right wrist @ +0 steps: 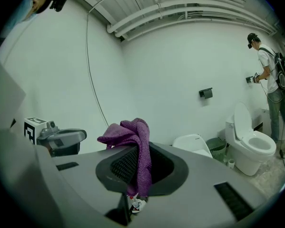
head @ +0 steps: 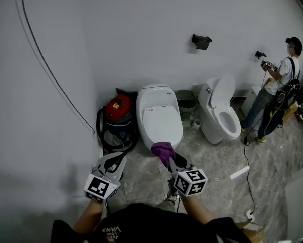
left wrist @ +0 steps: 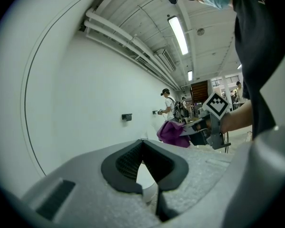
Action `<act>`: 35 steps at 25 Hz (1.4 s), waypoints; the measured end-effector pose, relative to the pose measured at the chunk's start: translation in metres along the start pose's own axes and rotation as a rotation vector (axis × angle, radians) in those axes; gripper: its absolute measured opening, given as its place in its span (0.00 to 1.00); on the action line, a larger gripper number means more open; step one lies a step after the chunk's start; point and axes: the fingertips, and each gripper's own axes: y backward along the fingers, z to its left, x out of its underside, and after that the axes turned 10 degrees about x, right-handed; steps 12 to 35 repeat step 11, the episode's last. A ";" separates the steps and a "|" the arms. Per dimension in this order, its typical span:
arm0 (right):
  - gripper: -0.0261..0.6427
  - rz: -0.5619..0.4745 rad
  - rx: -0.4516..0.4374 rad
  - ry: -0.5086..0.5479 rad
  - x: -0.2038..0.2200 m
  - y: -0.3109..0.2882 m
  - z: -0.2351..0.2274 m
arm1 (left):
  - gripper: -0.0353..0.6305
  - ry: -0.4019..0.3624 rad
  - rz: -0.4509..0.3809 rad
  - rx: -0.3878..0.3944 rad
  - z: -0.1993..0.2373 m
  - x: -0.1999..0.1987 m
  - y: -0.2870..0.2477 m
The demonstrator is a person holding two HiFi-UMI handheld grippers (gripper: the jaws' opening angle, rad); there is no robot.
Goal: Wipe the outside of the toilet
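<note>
A white toilet with its lid down (head: 159,116) stands against the wall just ahead of me; in the right gripper view this toilet (right wrist: 192,143) shows beyond the jaws. My right gripper (head: 169,159) is shut on a purple cloth (head: 163,150), held just before the toilet's front rim. The cloth (right wrist: 129,133) drapes over the right gripper (right wrist: 141,150). My left gripper (head: 112,162) hangs low to the left of the toilet, near the wall. This left gripper (left wrist: 142,142) has its tips together with nothing between them. From it I see the cloth (left wrist: 172,133) to the right.
A red vacuum (head: 118,109) with a black hose sits left of the toilet. A green bin (head: 186,101) and a second toilet with its lid up (head: 222,113) stand to the right. A person (head: 280,85) works at the far right wall. A cable (head: 246,156) trails across the floor.
</note>
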 end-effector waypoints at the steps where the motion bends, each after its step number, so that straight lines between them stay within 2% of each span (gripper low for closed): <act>1: 0.10 0.002 0.000 -0.001 0.000 0.000 0.000 | 0.06 0.002 -0.003 -0.002 0.000 0.004 0.000; 11: 0.10 0.004 -0.004 -0.020 0.011 0.006 0.001 | 0.06 -0.018 -0.002 0.016 -0.015 0.013 -0.007; 35: 0.10 0.004 -0.004 -0.020 0.011 0.006 0.001 | 0.06 -0.018 -0.002 0.016 -0.015 0.013 -0.007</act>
